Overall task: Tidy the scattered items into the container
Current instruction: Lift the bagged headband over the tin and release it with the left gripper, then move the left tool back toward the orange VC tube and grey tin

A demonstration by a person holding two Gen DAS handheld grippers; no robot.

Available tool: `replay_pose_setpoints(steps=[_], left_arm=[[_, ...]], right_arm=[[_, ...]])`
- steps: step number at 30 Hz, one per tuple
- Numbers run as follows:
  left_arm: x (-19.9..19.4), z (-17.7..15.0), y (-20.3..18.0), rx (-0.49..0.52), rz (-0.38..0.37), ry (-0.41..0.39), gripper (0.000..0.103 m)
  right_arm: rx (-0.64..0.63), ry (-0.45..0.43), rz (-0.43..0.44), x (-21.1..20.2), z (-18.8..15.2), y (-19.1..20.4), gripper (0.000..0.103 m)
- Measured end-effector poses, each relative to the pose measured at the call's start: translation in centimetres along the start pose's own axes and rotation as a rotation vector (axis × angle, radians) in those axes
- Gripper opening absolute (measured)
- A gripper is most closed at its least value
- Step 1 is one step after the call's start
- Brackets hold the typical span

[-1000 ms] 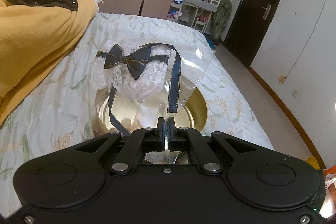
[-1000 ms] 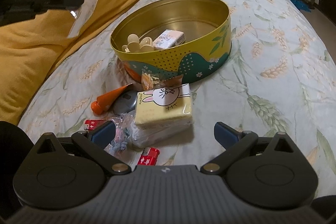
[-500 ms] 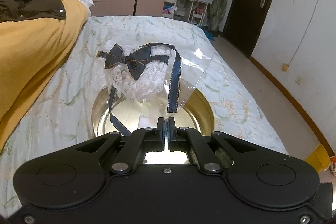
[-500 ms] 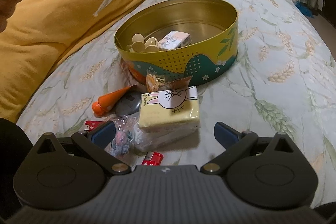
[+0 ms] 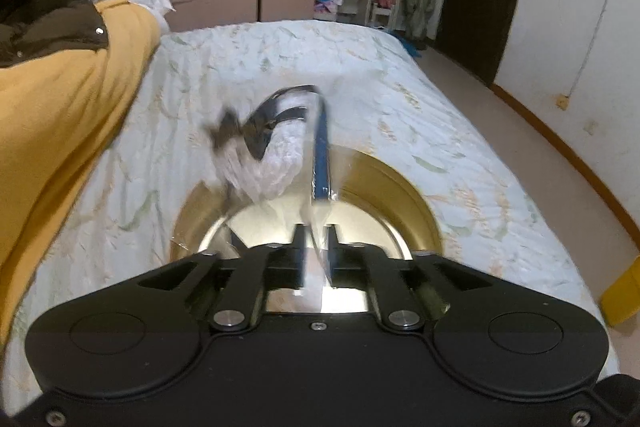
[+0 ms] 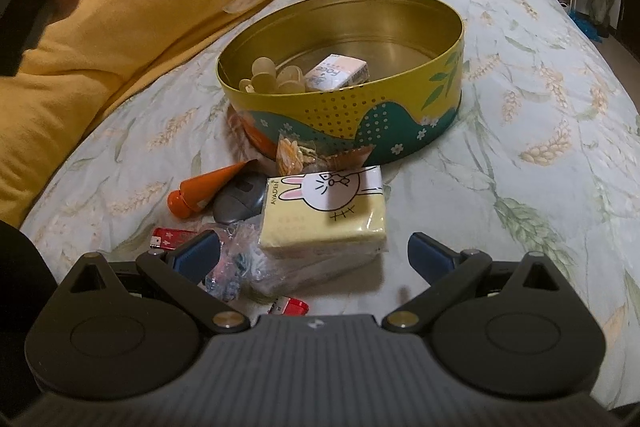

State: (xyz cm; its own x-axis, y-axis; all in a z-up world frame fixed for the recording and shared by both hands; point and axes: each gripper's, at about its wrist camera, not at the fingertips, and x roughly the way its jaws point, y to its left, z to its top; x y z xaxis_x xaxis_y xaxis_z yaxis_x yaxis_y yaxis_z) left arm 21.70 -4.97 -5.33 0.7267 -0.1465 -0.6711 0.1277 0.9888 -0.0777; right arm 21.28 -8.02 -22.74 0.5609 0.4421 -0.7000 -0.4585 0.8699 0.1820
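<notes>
Jaws on the left gripper (image 5: 316, 251) are opening right now. A moment ago they were pinched shut on the clear bag (image 5: 280, 155) with the dark bow and white lace inside. The bag's edge is between the jaws, but the pads look like they are letting go, and the bag is blurry, so it seems to be slipping down. It hangs just above the tin (image 6: 340, 67), over the gold inside.

That likely means this bag is about to land in the tin, which would finish one more item.

Inside the tin there is already a small box (image 6: 336, 71) and some pale round bits (image 6: 266, 77).

The right gripper (image 6: 314, 255) is spread wide and holds nothing. It hovers on the near side of the tin, over the pile that is left on the bed. In that pile are a tissue pack (image 6: 324, 211) with a bunny on it, an orange cone (image 6: 204, 187), a grey mouse (image 6: 240, 203), a snack bag (image 6: 304, 155) touching the tin's wall, a crinkly clear bag (image 6: 240, 259) and two red lighters (image 6: 170, 238).

So much is left to tidy, and the tissue pack sits just past the right gripper's jaws, easy to pick next.
</notes>
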Motion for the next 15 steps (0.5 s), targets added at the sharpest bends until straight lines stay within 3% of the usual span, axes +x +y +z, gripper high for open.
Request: replay_pose_setpoints(steps=[2, 4, 9, 15], left_arm=[[-0.1, -0.2, 0.6, -0.013, 0.029, -0.01, 0.091], [-0.5, -0.8, 1.3, -0.015, 0.046, -0.03, 0.09], [-0.9, -2.3, 4.1, -0.104, 0.005, 0.026, 0.09], [-1.1, -5.1, 5.7, -0.096, -0.001, 0.084, 0.089]], right_arm=[[0.002, -0.004, -0.001, 0.0, 0.0, 0.0, 0.103], [0.003, -0.006, -0.002, 0.1, 0.0, 0.0, 0.103], [0.005, -0.018, -0.003, 0.3, 0.2, -0.1, 0.103], [0.012, -0.027, -0.008, 0.4, 0.4, -0.4, 0.103]])
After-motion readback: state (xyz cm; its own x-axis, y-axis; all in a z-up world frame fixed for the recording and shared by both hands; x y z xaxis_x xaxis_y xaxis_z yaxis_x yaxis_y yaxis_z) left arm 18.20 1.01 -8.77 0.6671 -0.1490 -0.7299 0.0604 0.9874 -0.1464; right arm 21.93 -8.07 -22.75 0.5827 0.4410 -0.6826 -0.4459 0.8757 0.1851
